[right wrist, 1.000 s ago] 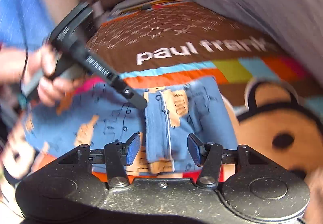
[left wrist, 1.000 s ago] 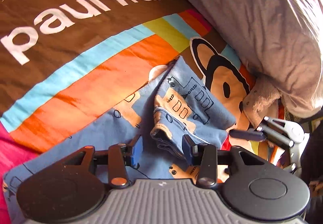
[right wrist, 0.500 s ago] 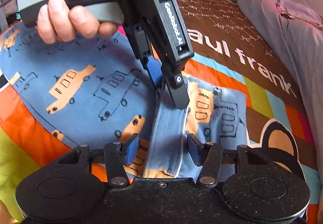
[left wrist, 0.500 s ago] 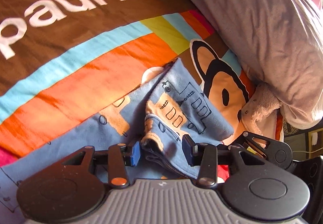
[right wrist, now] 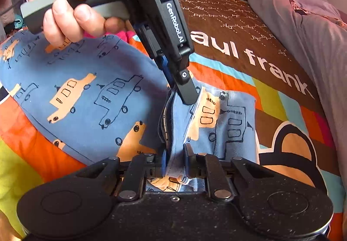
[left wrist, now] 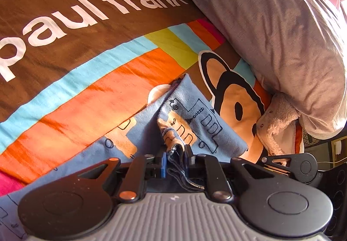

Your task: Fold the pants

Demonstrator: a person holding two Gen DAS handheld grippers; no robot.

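We are clenching both tools on the pants [right wrist: 91,97], lying on the bed [right wrist: 227,30]: the right tool [right wrist: 174,162] nips the raised fold's near end, the left tool [right wrist: 184,95] its far end, so the fold runs straight away from us.

The pants [right wrist: 82,93] are small, blue cotton ones printed with little outlined and orange-filled cars. They lie spread across the bed, the wider part flat and smooth toward the left, while along the middle a ridge of fabric is pulled up into a bunched fold with stitched hem edges showing. To the right of that ridge a shorter flap lies flat. From the left wrist view the same pants [left wrist: 195,123] rise to a creased point on the striped cover.
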